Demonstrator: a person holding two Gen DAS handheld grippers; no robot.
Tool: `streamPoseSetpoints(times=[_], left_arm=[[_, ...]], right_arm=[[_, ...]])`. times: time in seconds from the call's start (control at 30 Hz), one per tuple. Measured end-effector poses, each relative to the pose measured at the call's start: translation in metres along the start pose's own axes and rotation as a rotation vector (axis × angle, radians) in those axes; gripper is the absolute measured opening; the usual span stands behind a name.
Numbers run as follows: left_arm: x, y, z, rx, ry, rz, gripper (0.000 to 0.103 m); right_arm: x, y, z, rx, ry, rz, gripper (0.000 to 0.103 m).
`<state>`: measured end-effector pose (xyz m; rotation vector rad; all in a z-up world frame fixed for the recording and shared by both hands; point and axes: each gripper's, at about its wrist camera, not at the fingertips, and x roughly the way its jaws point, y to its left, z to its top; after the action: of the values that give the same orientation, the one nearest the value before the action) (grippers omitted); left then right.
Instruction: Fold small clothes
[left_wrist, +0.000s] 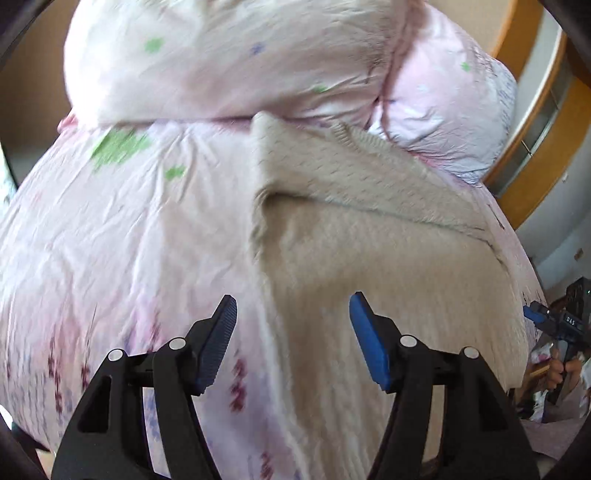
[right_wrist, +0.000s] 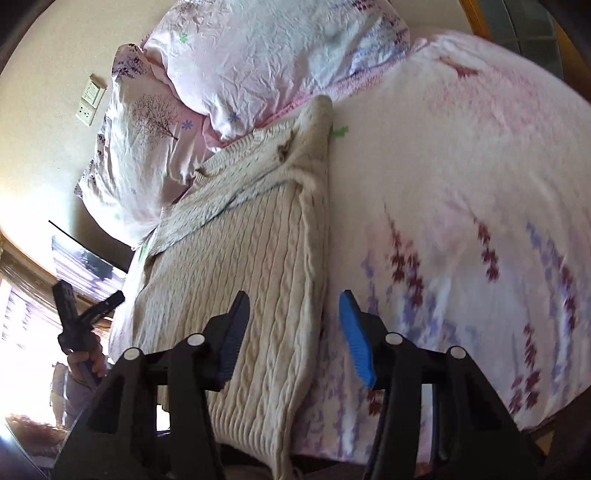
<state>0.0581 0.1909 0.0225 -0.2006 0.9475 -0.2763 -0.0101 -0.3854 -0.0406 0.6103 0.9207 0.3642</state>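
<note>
The left hand-held gripper (left_wrist: 291, 339) hangs over the bed with its blue ribbed pads (left_wrist: 369, 347) spread apart and nothing between them; its black frame is cut off at the bottom edge of the view. The right hand-held gripper (right_wrist: 293, 338) likewise stands apart and empty, straddling the long folded edge of the sweater (right_wrist: 258, 280). This beige sweater lies flat on the bed sheet (right_wrist: 461, 177), folded into a long narrow shape; its cable-knit ribs show clearly in the right wrist view, while in the left wrist view motion blur softens the knit. A sleeve is folded diagonally across its upper part, and its near hem is hidden behind the gripper frame. The sheet is pale pink, wrinkled, printed with purple and maroon sprigs. Crumpled pillows (right_wrist: 258, 62) of matching fabric touch the sweater's far end.
</note>
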Motion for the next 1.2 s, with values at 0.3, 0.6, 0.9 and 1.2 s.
streamPoseSetpoints(times=[0.3, 0.6, 0.9, 1.2], left_arm=[[-0.017, 0.007, -0.079, -0.182, 0.066, -0.288, 0.025], [-0.013, -0.019, -0.065, -0.142, 0.061, -0.352, 0.010], [0.014, -0.033, 0.136, -0.119, -0.305, -0.238, 0.009], [0.083, 0.005, 0.178, -0.194, -0.208, -0.072, 0.074]], right_arm=[[0.015, 0.018, -0.055, 0.014, 0.139, 0.189, 0.020], [0.003, 0.052, -0.021, -0.076, 0.016, 0.273, 0.007], [0.030, 0.067, 0.159, 0.024, -0.341, 0.320, 0.007], [0.089, 0.016, 0.189, 0.112, -0.392, 0.139, 0.075]])
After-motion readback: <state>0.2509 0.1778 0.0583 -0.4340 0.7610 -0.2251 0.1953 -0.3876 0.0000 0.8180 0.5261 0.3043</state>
